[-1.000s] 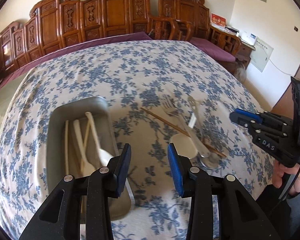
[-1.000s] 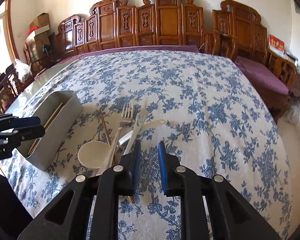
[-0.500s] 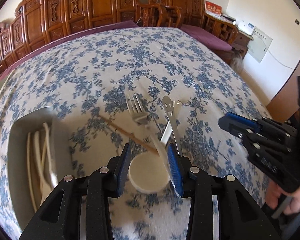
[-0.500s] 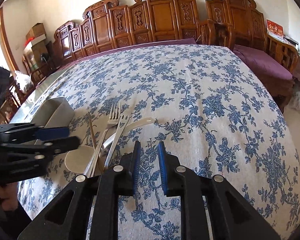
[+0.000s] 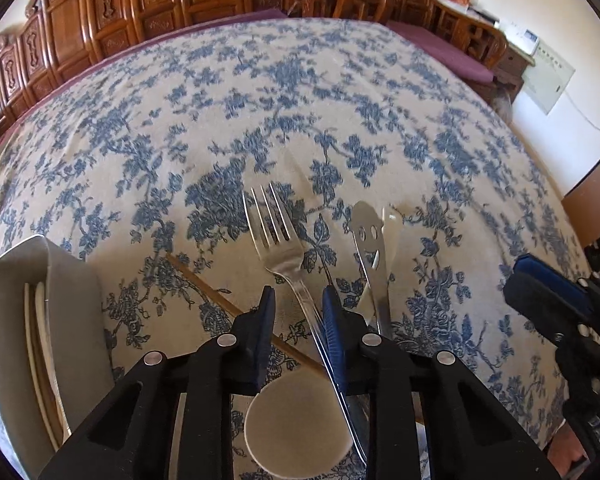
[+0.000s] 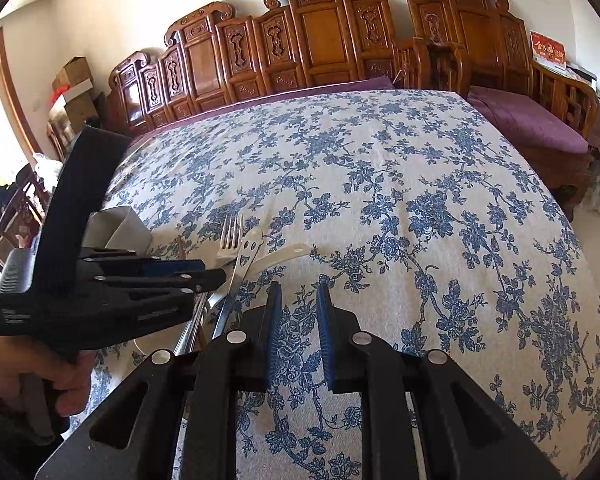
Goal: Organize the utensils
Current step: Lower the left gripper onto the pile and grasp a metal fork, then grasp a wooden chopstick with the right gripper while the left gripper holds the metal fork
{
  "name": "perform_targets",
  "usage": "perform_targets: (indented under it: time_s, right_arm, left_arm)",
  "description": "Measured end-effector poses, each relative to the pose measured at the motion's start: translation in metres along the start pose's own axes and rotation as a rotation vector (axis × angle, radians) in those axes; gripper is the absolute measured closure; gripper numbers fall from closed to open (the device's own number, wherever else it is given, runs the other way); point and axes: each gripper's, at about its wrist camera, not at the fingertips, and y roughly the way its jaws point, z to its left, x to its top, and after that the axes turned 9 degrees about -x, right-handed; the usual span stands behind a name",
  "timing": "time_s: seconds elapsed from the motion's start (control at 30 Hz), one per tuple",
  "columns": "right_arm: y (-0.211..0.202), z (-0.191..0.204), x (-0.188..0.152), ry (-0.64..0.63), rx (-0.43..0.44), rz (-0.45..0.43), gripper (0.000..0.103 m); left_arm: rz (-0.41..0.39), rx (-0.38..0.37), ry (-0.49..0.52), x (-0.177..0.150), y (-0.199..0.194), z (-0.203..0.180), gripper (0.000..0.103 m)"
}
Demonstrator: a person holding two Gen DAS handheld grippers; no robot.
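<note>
Now, from my left wrist camera, my left gripper [image 5: 298,300] hangs low over the flowered tablecloth [image 5: 300,100] with its two fingers spread, nothing between the pads. The metal fork [image 5: 278,240] lies at 12 o'clock, tines pointing away, and its handle runs down along the inner face of my right-side finger; I cannot tell whether they touch. At 1 o'clock lies a steel handle with a smiling face [image 5: 368,240], with a cream handle [image 5: 392,228] just beside it. A thin chopstick [image 5: 204,286] crosses under the fork from 10 o'clock. The round cream spoon bowl [image 5: 296,428] lies under my fingers at 6 o'clock. The grey tray [image 5: 76,312] stands at 9 o'clock and holds pale utensils.

From my right wrist camera, my right gripper [image 6: 298,304] is also parted and holds nothing, above bare cloth. The left gripper [image 6: 204,276] is at 9 o'clock, over the fork [image 6: 230,236] and the smiling handle [image 6: 248,252]. The tray [image 6: 118,224] is at 10 o'clock.
</note>
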Motion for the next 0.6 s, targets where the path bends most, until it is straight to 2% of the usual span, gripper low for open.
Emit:
perform_targets:
  time_s: [0.17,0.3,0.37,0.6]
  right_arm:
    - [-0.002,-0.001,0.001,0.007,0.006,-0.007,0.083]
    - [-0.001,-0.001,0.001,0.006,0.007,-0.004,0.083]
    - [-0.001,0.001,0.001,0.001,0.007,-0.002,0.083]
    - [0.002,0.006,-0.003,-0.004,0.01,0.013,0.083]
  left_arm:
    - [0.04,0.018,0.013,0.003,0.005,-0.005,0.081]
    - [0.055,-0.004,-0.003,0.005,0.005,-0.003,0.09]
    - [0.049,-0.001,0.008,0.003,0.002,-0.006,0.097]
    - [-0.003,0.002,0.045,-0.01,-0.023,-0.013,0.097]
